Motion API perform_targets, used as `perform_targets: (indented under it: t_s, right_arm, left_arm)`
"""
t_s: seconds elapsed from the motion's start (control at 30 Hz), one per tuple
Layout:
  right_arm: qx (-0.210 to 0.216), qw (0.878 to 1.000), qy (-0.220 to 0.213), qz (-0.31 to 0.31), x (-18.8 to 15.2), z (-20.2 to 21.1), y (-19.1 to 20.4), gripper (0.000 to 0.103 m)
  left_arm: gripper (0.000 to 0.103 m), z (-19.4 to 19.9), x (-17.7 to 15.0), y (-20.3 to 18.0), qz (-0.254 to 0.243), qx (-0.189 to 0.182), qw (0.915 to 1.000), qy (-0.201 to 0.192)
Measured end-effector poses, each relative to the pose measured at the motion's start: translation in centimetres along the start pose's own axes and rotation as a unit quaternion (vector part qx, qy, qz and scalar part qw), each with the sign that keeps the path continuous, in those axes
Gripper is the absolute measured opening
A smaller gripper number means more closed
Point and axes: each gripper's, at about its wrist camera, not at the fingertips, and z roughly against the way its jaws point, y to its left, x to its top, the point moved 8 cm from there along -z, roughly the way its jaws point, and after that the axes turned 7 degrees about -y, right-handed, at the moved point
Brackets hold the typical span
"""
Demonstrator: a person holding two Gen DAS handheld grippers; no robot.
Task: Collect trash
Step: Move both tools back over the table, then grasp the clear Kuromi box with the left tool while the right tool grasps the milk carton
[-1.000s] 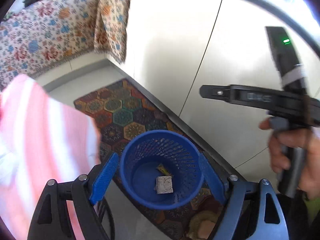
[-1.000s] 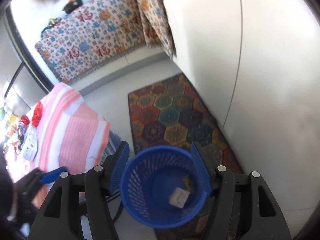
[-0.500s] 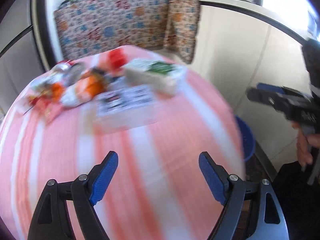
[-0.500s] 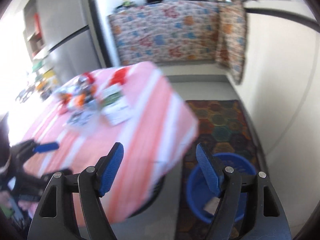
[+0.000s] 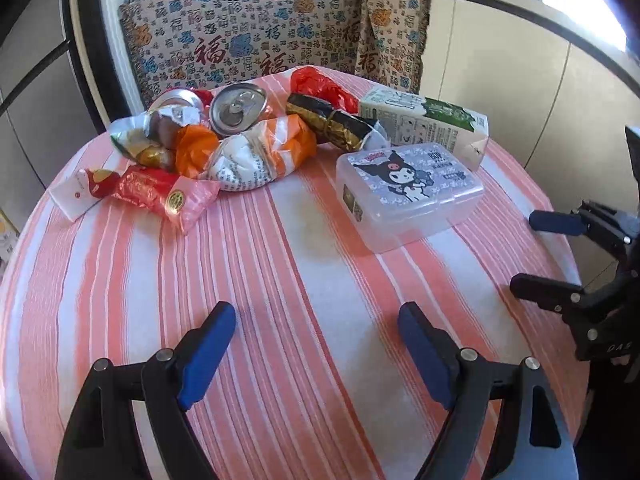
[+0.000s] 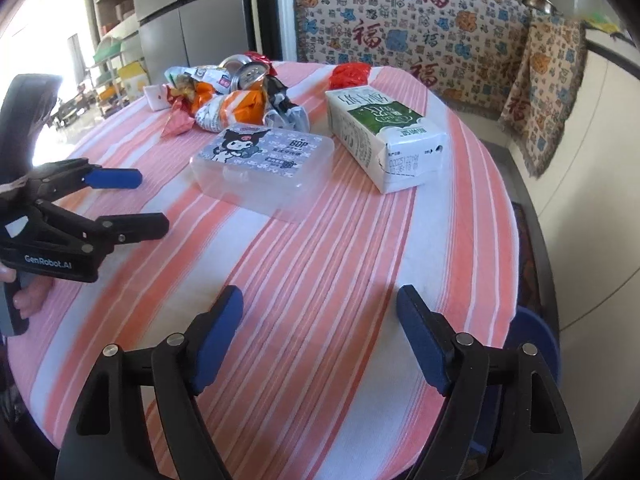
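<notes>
Upper left of the left wrist view, a heap of snack wrappers [image 5: 168,196] lies on the striped tablecloth [image 5: 280,320]: a red and pink foil packet at the near edge, orange and white crinkled bags behind it. These look feather-light and limp, likely to slide or crumple, so a pinch across a bunched middle fold should hold better than a grab at a loose corner.

Just behind them a drink can [image 5: 239,109] lies on its side with its top toward the camera. It is probably empty, light, smooth and easily dented, and best taken across the round body.

Right of centre sits a clear plastic box [image 5: 408,196] with a cartoon lid, stiff and slick. It looks wide for the jaws along its length, so the short side is the better place to grip it. Whether it counts as trash cannot be told.

Touching its far edge lies a milk carton [image 5: 428,124], firm along its edges and softer on its faces. Its weight depends on contents, which cannot be seen.

The left gripper [image 5: 316,352] hovers over bare cloth at the bottom of its frame, jaws spread wide and holding nothing. The right gripper [image 6: 320,340] is likewise wide apart and empty, low in its own frame. A blue bin [image 6: 536,336] peeks past the table edge at lower right.
</notes>
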Motion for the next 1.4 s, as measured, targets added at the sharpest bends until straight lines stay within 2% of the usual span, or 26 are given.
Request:
perform_targets:
  t_s: [0.17,0.23,0.37,0.43,0.57,0.73,0.97,1.03,1.07,1.23,1.33,1.4]
  right_arm:
    - [0.003,1.000,-0.001,0.001,-1.0,1.0,0.1,0.084]
    - [0.003,1.000,-0.003,0.003,-1.2,1.1,0.3,0.084]
    - [0.003,1.000,-0.005,0.004,-1.1,1.0,0.4,0.085]
    - [0.003,1.000,-0.005,0.005,-1.1,1.0,0.4,0.086]
    - [0.004,1.000,-0.008,0.007,-1.1,0.9,0.4,0.087]
    - [0.005,1.000,-0.011,0.006,-1.1,0.8,0.3,0.087]
    - [0.007,1.000,-0.009,0.006,-1.0,0.7,0.4,0.088]
    - [0.008,1.000,-0.009,0.005,-0.9,0.6,0.4,0.088]
    - [0.009,1.000,-0.008,0.005,-0.9,0.6,0.4,0.088]
    - [0.016,1.000,-0.004,0.001,-0.8,0.6,0.3,0.088]
    - [0.018,1.000,-0.002,-0.024,-0.7,0.8,-0.8,0.088]
    - [0.006,0.999,-0.005,-0.042,-0.1,0.5,-2.4,0.088]
  left_arm:
    - [0.091,-0.3,-0.1,0.3,-0.004,-0.004,1.0000,0.006]
    - [0.103,-0.8,0.0,0.4,-0.014,0.000,0.9998,0.017]
    - [0.103,-2.7,1.8,0.2,-0.058,-0.059,0.9964,0.016]
    - [0.103,-3.6,2.7,-0.4,-0.096,-0.094,0.9908,0.015]
    - [0.103,-5.1,4.5,-1.3,-0.168,-0.120,0.9785,0.002]
    - [0.103,-6.6,5.3,-2.8,-0.198,-0.162,0.9666,0.006]
    - [0.103,-6.3,4.9,-5.1,-0.243,-0.202,0.9489,0.004]
    - [0.095,-6.3,4.7,-5.6,-0.238,-0.214,0.9473,0.008]
    - [0.082,-6.2,4.8,-5.6,-0.228,-0.223,0.9478,0.010]
    - [0.077,-5.5,4.6,-4.8,-0.199,-0.212,0.9567,-0.003]
    - [0.076,-4.2,3.5,-3.4,-0.158,-0.177,0.9714,-0.013]
    - [0.076,-2.9,2.3,-1.6,-0.113,-0.145,0.9829,-0.013]
